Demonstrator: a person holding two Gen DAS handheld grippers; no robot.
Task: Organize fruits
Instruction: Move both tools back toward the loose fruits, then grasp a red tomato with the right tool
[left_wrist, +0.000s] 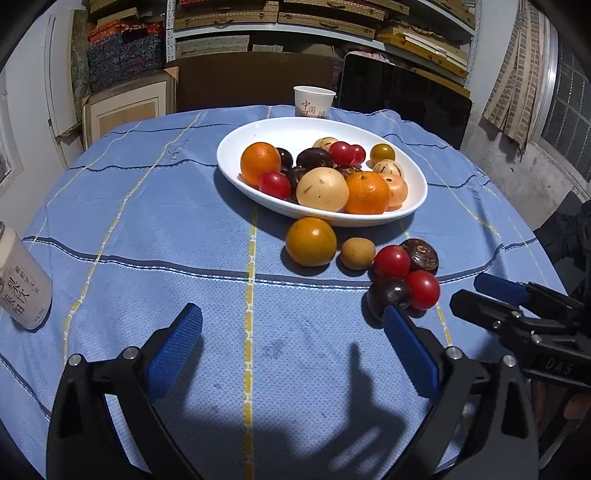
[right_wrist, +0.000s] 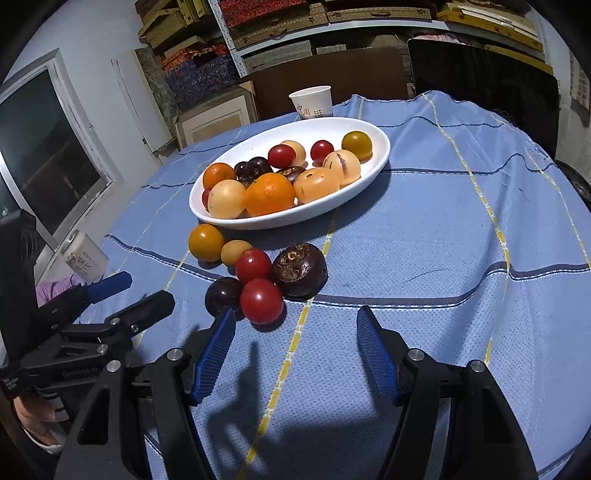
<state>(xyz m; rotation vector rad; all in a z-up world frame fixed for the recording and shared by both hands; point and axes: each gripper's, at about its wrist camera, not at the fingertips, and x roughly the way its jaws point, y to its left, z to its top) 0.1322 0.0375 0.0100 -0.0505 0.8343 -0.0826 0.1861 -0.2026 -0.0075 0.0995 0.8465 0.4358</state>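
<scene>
Fruits (right_wrist: 258, 286) loose near dish (right_wrist: 369, 171); both tools agape.

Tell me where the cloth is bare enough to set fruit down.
Bare: the cloth right of the white dish and brown fruit; also between the dish and the bottle. Crowded: loose fruit packed just before the dish, around the red tomato.

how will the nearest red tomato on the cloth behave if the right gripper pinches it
The nearest red tomato looks round and glossy, so it may slip or roll from the open right gripper. It touches a dark fruit, which would probably get nudged. Its skin likely bruises under hard squeezing.
</scene>
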